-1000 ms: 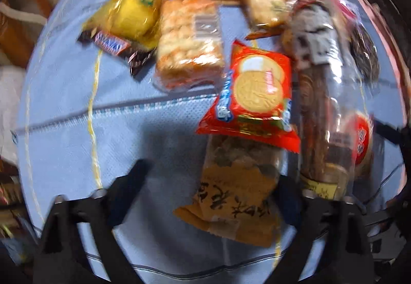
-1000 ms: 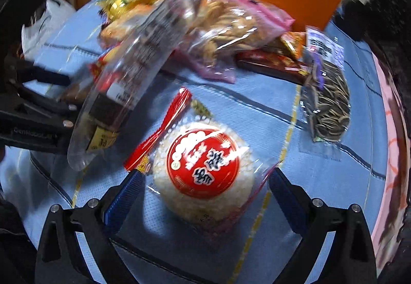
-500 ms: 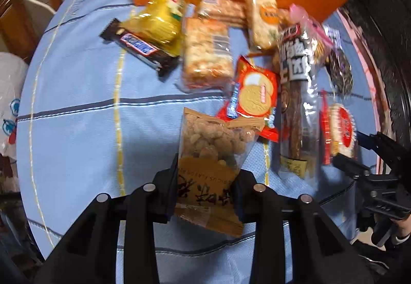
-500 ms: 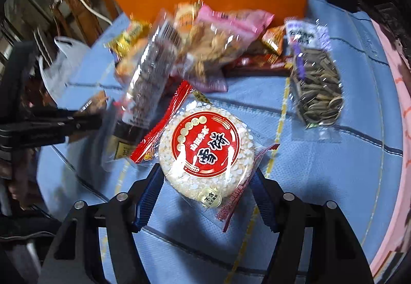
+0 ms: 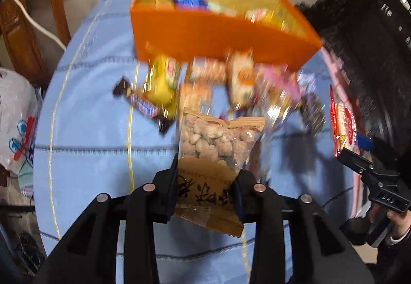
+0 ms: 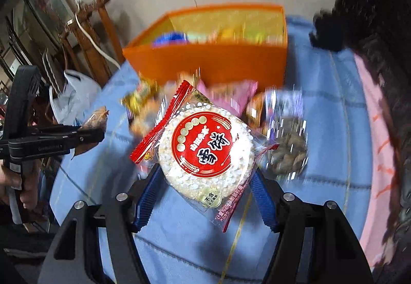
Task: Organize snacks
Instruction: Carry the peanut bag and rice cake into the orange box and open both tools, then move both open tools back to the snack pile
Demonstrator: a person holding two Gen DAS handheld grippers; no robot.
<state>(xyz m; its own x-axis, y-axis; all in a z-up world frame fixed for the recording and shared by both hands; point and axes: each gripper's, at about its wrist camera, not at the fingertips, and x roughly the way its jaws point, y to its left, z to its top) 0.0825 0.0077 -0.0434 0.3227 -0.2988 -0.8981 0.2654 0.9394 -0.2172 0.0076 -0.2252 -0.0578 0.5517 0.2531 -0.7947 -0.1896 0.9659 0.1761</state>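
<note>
Between your left gripper's [image 5: 205,186] black jaws sits the nut bag [image 5: 215,153], clamped by its brown printed lower half, with the clear top full of coated nuts standing up toward the box [image 5: 205,35]. Your right gripper [image 6: 205,191] is closed on the rice cake [image 6: 205,150], a round white disc in a clear wrapper with a red label, its blue pads pressing the wrapper on both sides. Both packs hang clear of the blue tablecloth [image 5: 90,130].

Your left camera looks down into the orange box from its near-left corner and shows blurred wrappers, one of them blue, lying against its yellow lining. It also shows a chocolate bar [image 5: 143,106] and a yellow pack [image 5: 161,83] on the cloth just in front of the box, beside a smeared heap of other snacks. At the right edge of that view you see the rice cake edge-on in the right gripper, with your hand [image 5: 395,222] below.

Your right camera shows what the left one hides: a seed bag [image 6: 287,145] lying on the cloth to the right of the rice cake, and a pink pack [image 6: 241,91] near the box's front wall. At its left edge the left gripper appears side-on, the nut bag's tip poking beyond its fingers, with a wooden chair [image 6: 92,35] and a white cord behind.
</note>
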